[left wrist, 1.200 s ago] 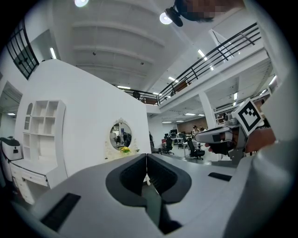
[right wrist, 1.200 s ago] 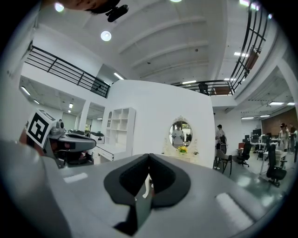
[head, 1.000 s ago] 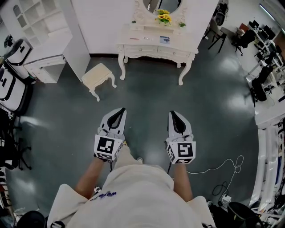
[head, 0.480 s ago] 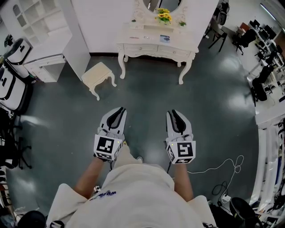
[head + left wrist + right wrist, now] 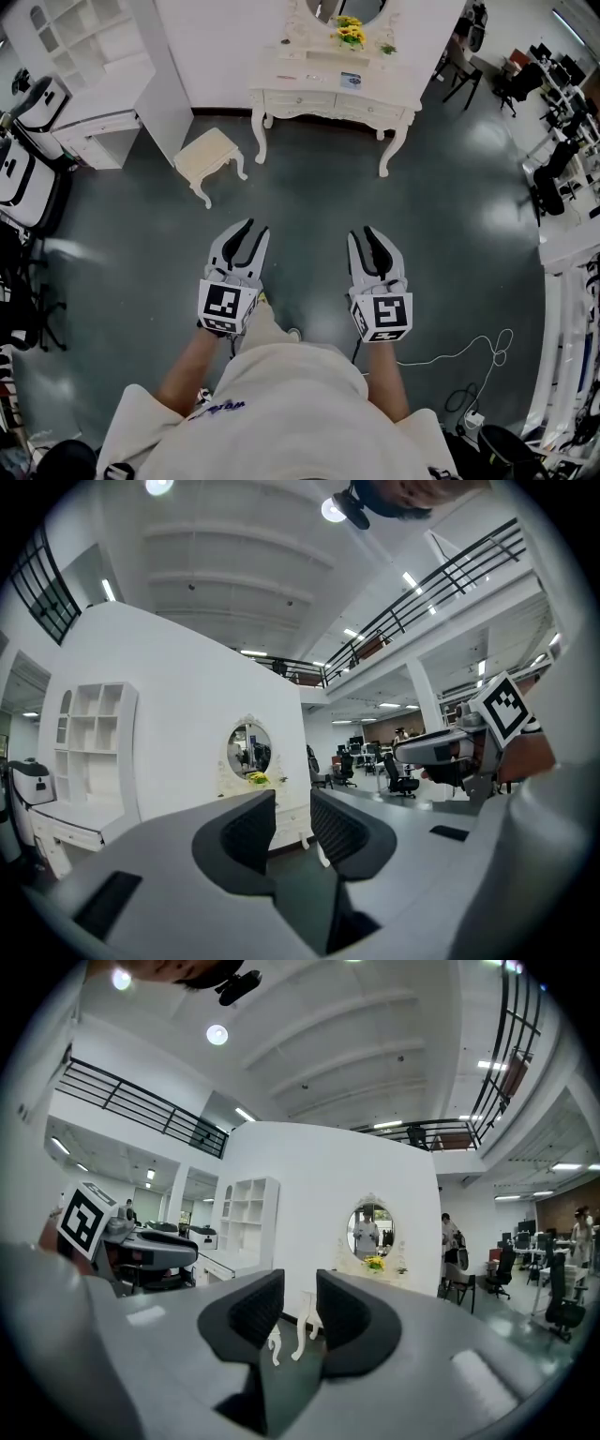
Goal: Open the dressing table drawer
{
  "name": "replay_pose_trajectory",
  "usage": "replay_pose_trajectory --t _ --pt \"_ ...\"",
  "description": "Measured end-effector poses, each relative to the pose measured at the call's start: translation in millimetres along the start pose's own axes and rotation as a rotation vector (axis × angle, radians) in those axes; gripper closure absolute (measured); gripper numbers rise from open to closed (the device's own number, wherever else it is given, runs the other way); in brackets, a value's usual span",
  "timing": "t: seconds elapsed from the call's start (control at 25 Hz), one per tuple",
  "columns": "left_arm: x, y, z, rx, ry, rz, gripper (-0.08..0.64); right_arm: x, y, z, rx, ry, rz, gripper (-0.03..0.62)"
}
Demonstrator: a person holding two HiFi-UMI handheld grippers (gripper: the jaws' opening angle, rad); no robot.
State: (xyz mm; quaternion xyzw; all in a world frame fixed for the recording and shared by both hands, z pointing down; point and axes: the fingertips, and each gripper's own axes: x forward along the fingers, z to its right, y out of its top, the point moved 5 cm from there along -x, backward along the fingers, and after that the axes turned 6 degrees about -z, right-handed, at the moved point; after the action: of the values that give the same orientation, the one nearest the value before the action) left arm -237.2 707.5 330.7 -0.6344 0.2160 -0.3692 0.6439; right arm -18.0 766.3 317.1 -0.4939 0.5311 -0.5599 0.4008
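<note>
We stand on a dark grey, glossy floor (image 5: pixel 309 197) that runs to a white wall (image 5: pixel 225 47). A white shelf unit (image 5: pixel 94 56) fills the floor's far left corner, with a cream stool (image 5: pixel 208 155) nearby. Black office chairs (image 5: pixel 511 89) crowd the right edge. Overhead we see a black balcony railing (image 5: pixel 141 1105) and round ceiling lamps (image 5: pixel 217 1034).

Stool (image 5: pixel 208 159) stands left of the dressing table (image 5: pixel 323 101) (shelving (image 5: pixel 89 61) further left).

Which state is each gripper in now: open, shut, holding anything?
Left gripper: open, jaws just opened a little, nothing between them.
Right gripper: open, just opened too, empty.
</note>
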Motion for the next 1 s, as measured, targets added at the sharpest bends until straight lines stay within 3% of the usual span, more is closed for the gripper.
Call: replay_pose_trajectory --t 0.68,1.0 --pt "1.3 1.9 11.5 -0.018 -0.068 0.033 0.334 9.2 -8.3 0.9 0.034 0.04 -0.007 0.376" --pt "6.0 -0.6 13.1 0.035 -0.085 0.018 0.254 9.2 -10.1 0.6 0.028 0.04 -0.019 0.328"
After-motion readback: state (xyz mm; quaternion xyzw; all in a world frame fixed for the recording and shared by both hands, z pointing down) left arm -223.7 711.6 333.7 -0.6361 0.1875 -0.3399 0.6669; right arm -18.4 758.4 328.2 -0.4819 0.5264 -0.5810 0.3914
